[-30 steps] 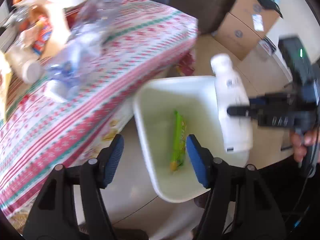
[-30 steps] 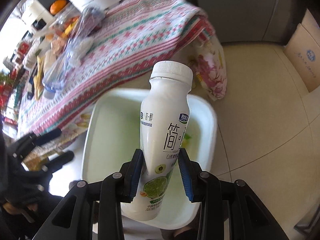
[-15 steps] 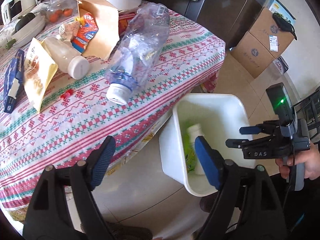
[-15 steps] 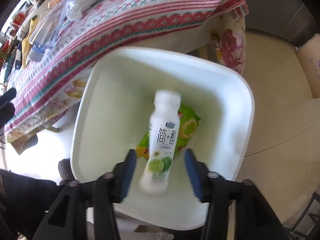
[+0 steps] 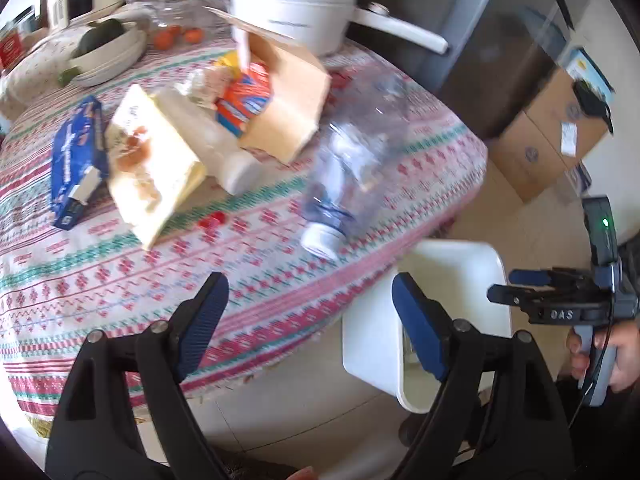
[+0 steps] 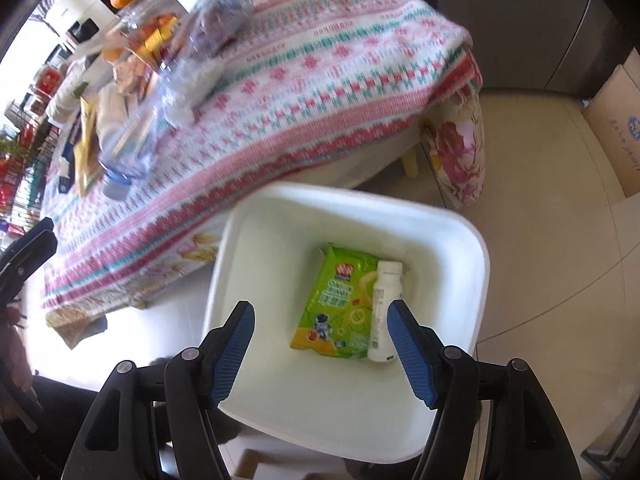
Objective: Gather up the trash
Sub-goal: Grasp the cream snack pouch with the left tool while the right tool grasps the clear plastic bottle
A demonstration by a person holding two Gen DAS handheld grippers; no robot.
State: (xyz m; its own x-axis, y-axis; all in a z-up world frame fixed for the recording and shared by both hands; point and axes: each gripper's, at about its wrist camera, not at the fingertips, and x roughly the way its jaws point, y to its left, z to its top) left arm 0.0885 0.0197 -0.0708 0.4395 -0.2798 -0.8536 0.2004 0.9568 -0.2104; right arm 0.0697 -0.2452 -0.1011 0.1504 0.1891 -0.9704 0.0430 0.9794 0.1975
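- Trash lies in two places: a white drink bottle (image 6: 382,312) and a green snack packet (image 6: 340,304) sit side by side, touching, on the floor of the white bin (image 6: 248,280), while more waits on the table.
- The bin stands on the floor just beside the table edge, under the overhang of the patterned tablecloth (image 5: 120,280).
- On the cloth, a crushed clear plastic bottle (image 5: 352,160) lies on its side, its white cap pointing toward the table edge near the bin.
- Further in lie a white bottle (image 5: 216,148), a yellow packet (image 5: 152,168), a blue box (image 5: 76,156), a torn cardboard carton (image 5: 288,100) and an orange-and-blue wrapper (image 5: 244,104), bunched close together.
- The left gripper (image 5: 308,320) hovers over the table edge, jaws wide apart and holding nothing.
- The right gripper (image 6: 320,344) hangs above the bin, jaws spread, empty, the bottle and packet showing between them.
- A white pot (image 5: 296,12) stands at the table's far side.
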